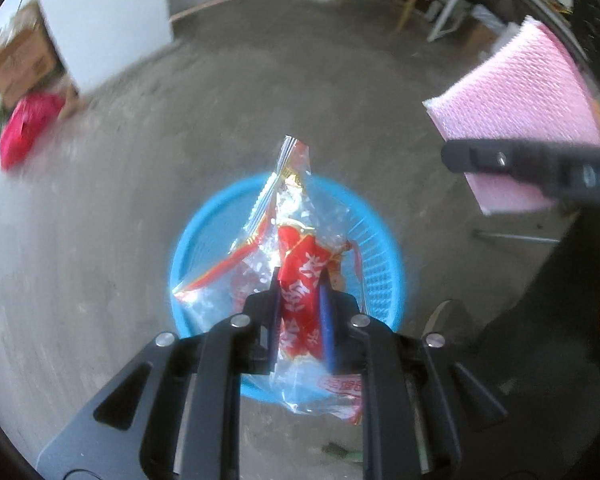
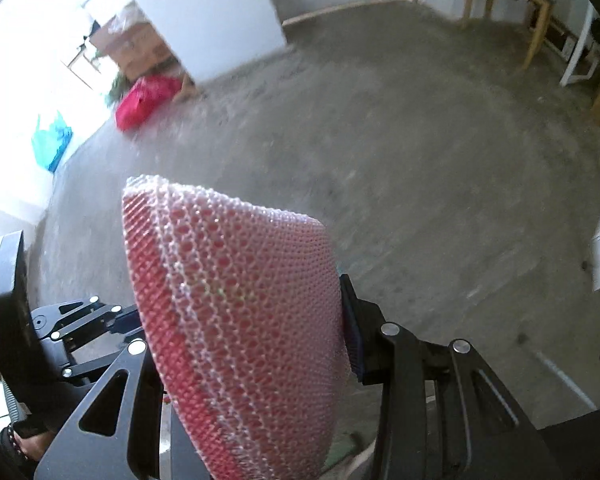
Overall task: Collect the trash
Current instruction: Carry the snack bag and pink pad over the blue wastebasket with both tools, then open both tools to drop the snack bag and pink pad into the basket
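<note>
The left gripper [image 1: 302,300] is clamped on a red-and-clear wrapper [image 1: 296,264], which hangs directly above a blue basket [image 1: 196,240] on the concrete floor [image 1: 140,220]. The right gripper [image 2: 244,328] grips a folded pink bubble-wrap pad [image 2: 240,300] between its 2 fingers — it is off to the basket's right, above the floor.

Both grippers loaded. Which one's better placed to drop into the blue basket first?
Left. Its gripper, shut on the red-and-clear wrapper, hangs directly over the blue basket. The right gripper, holding the pink bubble wrap, sits off to the side, basket not visible in its view.
</note>
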Demonstrator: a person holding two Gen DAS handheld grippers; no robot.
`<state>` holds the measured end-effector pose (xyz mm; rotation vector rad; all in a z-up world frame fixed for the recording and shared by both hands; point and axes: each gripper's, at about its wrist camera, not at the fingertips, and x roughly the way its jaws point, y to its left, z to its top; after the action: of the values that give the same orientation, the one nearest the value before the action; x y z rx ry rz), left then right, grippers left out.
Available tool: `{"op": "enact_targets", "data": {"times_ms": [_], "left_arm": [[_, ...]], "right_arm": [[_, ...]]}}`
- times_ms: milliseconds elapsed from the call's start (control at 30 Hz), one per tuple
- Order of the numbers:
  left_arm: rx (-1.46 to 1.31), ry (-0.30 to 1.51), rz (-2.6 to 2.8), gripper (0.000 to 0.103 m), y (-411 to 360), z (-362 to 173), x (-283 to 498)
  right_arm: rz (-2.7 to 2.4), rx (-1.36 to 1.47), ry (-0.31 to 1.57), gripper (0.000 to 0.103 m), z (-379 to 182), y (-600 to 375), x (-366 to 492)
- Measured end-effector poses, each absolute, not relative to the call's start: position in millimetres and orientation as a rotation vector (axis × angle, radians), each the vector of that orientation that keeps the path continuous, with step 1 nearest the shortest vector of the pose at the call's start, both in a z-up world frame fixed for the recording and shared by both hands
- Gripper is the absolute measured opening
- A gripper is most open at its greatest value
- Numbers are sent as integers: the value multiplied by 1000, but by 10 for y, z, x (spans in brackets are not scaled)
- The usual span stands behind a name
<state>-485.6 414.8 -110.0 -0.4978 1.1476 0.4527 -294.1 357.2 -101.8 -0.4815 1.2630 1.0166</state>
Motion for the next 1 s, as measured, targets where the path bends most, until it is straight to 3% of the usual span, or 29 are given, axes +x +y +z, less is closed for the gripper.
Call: {"op": "enact_targets", "data": {"times_ms": [400,467,500,567,600,733,1000], "left_arm": [[-618,1207,537,20,4360,-1763,-4987],[-615,1213,557,36,4381,-1821,-4952],[-623,1215,564,37,4396,-1865,-4939],[-641,1227,592,41,4433,-1936,-4964],[-654,1227,595,41,4453,-1966,-4983],[-650,1239,607,46,4479,-2014,-5015],[-650,1241,628,47,4469,-2029,-5034]], "right_arm": [[1098,-650,1288,40,-1732,3744,-3557],[1108,-669,1278,51,-1739,3763,-3590],[1110,-688,1254,52,-1734,3776,-3621],[1088,-714,1219,72,-1756,3787,-3633],[1082,-703,1234,77,-1766,3781,-3598],[1062,-701,1257,87,-1809,3766,-3559],[1076,-679,1223,97,-1741,3745,-3581]]}}
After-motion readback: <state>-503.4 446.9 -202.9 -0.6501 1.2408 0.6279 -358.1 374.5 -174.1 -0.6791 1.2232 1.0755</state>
